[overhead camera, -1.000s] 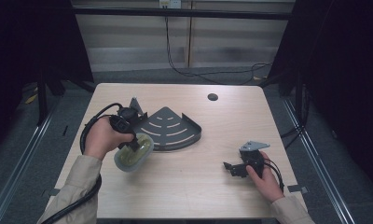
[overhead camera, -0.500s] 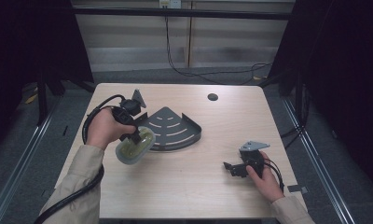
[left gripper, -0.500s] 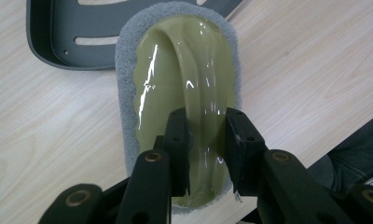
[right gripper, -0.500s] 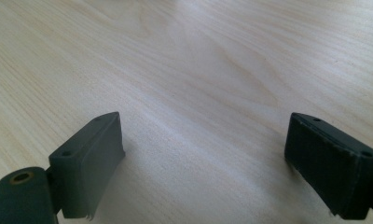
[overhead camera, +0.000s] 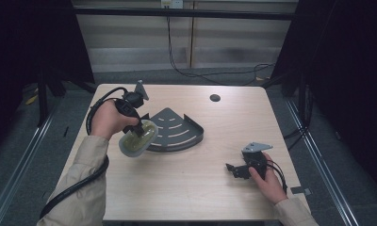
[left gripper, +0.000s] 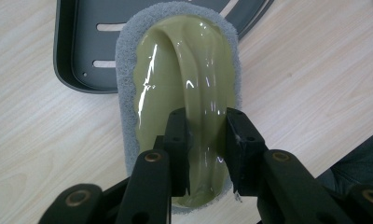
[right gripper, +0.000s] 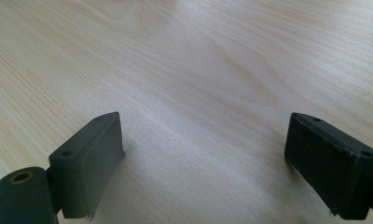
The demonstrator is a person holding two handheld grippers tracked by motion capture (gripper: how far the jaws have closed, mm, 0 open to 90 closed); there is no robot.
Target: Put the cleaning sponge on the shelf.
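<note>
An olive-green scrubber (overhead camera: 135,138) with a glossy handle ridge and a grey scouring pad underneath hangs above the table at the left. My left gripper (overhead camera: 138,130) is shut on its handle; in the left gripper view the scrubber (left gripper: 184,88) sits between the two black pads (left gripper: 177,140), over the near rim of the dark grey corner shelf (left gripper: 77,51). That fan-shaped shelf (overhead camera: 182,133) lies on the table just right of the scrubber. My right gripper (overhead camera: 233,168) rests low at the table's right front, its jaws wide apart with only bare wood (right gripper: 203,93) between them.
The light wooden table (overhead camera: 186,188) has a small dark round hole (overhead camera: 215,98) near its far edge. Black cables trail from both grippers. Dark floor and metal rails surround the table; a wall with hanging cords stands behind.
My left gripper has carried the scrubber up and away from the person, toward the shelf's left edge. The right gripper has stayed put.
</note>
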